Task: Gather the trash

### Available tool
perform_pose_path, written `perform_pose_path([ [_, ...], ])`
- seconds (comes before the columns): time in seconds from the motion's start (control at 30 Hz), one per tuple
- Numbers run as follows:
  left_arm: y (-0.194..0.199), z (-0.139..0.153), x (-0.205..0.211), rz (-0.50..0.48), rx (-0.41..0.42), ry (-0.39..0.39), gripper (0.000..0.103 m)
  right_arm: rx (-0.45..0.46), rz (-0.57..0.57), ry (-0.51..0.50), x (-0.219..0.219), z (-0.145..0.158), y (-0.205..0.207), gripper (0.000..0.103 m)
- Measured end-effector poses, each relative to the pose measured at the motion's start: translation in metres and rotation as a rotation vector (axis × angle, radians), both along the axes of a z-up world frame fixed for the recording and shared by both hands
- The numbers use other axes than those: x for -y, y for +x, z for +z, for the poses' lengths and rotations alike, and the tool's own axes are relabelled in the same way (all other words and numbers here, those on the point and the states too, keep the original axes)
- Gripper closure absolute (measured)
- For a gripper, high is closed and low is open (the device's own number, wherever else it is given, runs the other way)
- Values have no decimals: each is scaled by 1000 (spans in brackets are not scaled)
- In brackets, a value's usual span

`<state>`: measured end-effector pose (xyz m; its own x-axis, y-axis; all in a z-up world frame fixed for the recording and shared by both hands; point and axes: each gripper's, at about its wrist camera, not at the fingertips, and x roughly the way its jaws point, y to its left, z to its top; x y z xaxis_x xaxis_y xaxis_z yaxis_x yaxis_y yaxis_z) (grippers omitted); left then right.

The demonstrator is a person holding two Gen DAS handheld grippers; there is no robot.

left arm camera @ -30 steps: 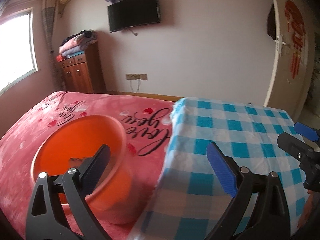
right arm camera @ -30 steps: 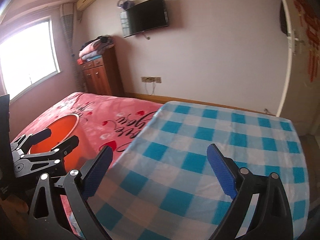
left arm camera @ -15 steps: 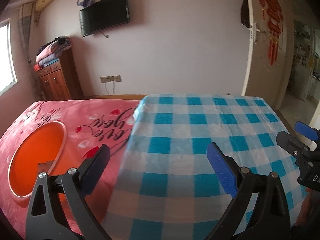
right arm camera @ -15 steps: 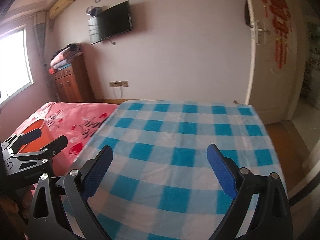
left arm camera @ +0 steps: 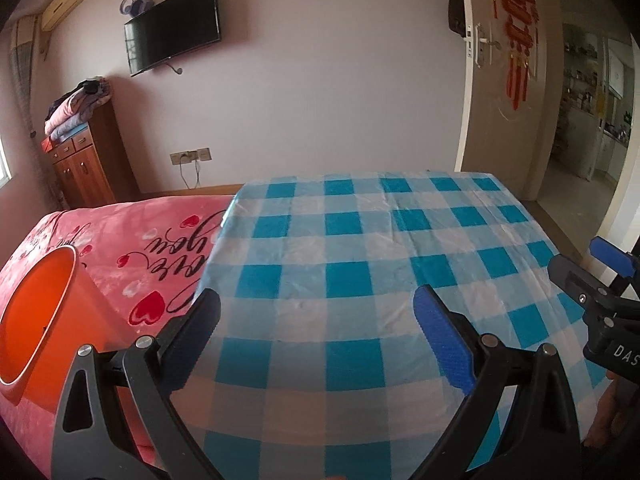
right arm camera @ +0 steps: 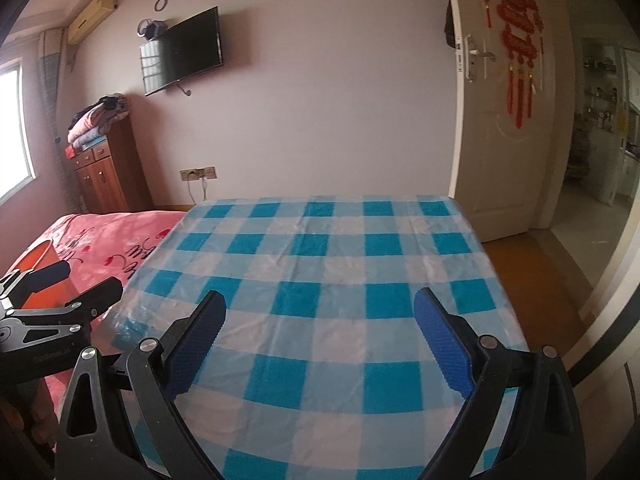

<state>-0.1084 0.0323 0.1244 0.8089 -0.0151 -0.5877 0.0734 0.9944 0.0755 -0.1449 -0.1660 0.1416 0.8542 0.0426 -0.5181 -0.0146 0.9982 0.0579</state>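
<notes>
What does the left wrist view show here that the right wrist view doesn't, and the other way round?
Only the left wrist view looks into the orange bin and shows the right gripper, open. Only the right wrist view shows the left gripper, open, and the window. Both share the blue checked cloth, the pink blanket, the wall TV and the door.

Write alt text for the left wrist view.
The open left gripper hovers empty over a blue-and-white checked cloth. An orange bucket sits at left on a pink blanket, and the right gripper shows at the right edge.
</notes>
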Motion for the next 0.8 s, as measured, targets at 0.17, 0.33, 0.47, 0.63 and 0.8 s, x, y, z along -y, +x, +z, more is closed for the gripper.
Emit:
perform_pose_path([
  [0.17, -1, -4, 14, -22, -8, 14, 6, 2, -29, 4, 13, -4, -6, 9],
  [0.33, -4, -7, 28, -36, -7, 40, 6, 4, -53, -10, 23, -10, -11, 9],
  [0.47, -4, -10, 34, -48, -16, 39, 6, 7, -67, -20, 29, -13, -14, 9],
  [0.63, -6, -12, 39, -62, -16, 21, 6, 4, -77, -19, 35, -17, -16, 9],
  [0.8, -6, -14, 43, -61, -5, 28, 6, 0, -75, -23, 35, -21, -15, 9],
])
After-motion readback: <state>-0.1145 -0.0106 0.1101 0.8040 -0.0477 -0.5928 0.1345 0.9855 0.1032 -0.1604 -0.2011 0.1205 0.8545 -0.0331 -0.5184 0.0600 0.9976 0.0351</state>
